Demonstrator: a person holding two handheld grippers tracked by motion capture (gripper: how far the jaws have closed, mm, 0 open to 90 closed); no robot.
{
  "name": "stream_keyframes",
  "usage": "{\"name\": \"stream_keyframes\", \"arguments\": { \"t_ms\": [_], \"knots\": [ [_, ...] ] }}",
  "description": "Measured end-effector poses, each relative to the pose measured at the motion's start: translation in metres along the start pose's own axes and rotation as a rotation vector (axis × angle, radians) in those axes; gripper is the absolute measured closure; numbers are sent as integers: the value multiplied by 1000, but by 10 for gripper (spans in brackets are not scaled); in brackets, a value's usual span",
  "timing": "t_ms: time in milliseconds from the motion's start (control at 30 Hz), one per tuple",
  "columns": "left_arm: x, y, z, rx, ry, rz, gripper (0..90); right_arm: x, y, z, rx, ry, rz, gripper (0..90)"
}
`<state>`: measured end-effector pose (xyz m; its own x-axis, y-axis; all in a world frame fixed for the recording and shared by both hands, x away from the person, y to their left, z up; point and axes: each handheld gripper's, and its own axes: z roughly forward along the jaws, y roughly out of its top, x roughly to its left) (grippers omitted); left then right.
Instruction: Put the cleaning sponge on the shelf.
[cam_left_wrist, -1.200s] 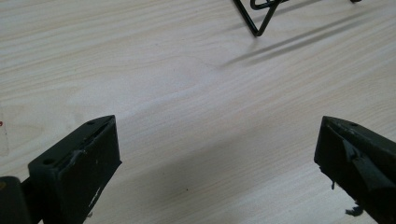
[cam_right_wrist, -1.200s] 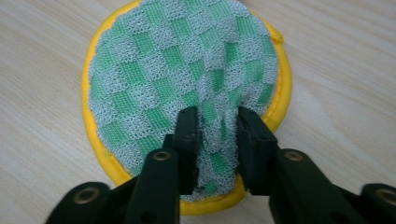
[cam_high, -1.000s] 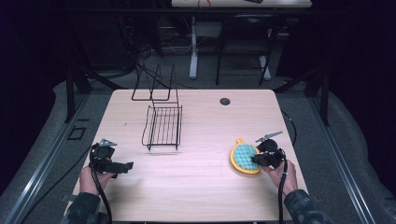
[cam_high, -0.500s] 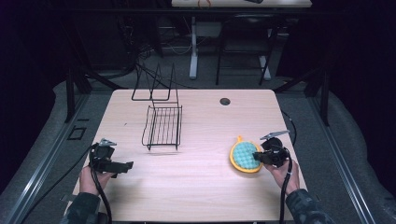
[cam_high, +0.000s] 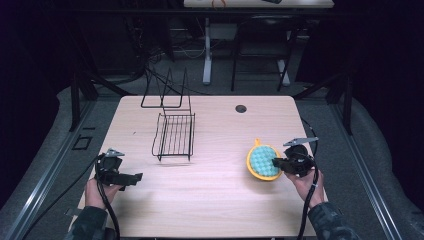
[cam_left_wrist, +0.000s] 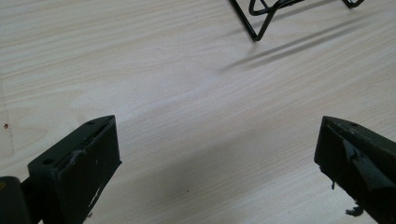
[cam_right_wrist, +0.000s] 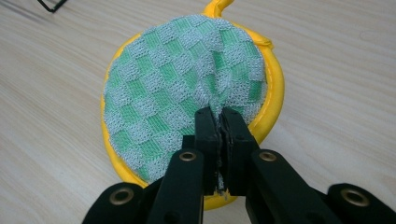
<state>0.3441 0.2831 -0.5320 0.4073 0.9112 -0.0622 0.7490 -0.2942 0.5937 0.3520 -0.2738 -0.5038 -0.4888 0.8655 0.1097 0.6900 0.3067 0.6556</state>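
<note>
A round pot holder (cam_high: 263, 161) with a green checked face and yellow rim lies on the table at the right. My right gripper (cam_high: 278, 163) is shut on its near edge, and the right gripper view shows the fabric of the pot holder (cam_right_wrist: 187, 93) puckering between my right gripper (cam_right_wrist: 219, 116)'s pressed jaws. Its yellow loop (cam_right_wrist: 215, 6) points away from me. My left gripper (cam_high: 134, 177) rests low near the table's front left, open. In the left gripper view my left gripper (cam_left_wrist: 215, 144) has bare wood between its wide-apart jaws.
A black wire rack (cam_high: 175, 134) stands at the table's middle left, with a wire frame (cam_high: 165, 92) behind it. One rack foot (cam_left_wrist: 261, 21) shows ahead of the left gripper. A dark grommet hole (cam_high: 241, 108) sits near the far edge.
The right gripper has shifted slightly right and nearer with the pot holder's edge pinched. The left gripper has stayed put.
</note>
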Motion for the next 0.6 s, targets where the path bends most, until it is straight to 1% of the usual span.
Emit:
{"name": "stream_keyframes", "arguments": {
  "t_ms": [67, 367, 433, 600],
  "knots": [
    [0, 0, 1, -1, 4, -3, 3, 1, 2, -1, -7, 3, -9, 869],
    [0, 0, 0, -5, 2, 3, 3, 8, 13, -7, -26, 21, -20, 870],
    [0, 0, 0, -5, 2, 3, 3, 10, 16, -7, -40, 28, -22, 870],
    [-1, 1, -1, -9, 13, 7, 3, 15, 23, -9, -45, 46, -35, 870]
  ]
}}
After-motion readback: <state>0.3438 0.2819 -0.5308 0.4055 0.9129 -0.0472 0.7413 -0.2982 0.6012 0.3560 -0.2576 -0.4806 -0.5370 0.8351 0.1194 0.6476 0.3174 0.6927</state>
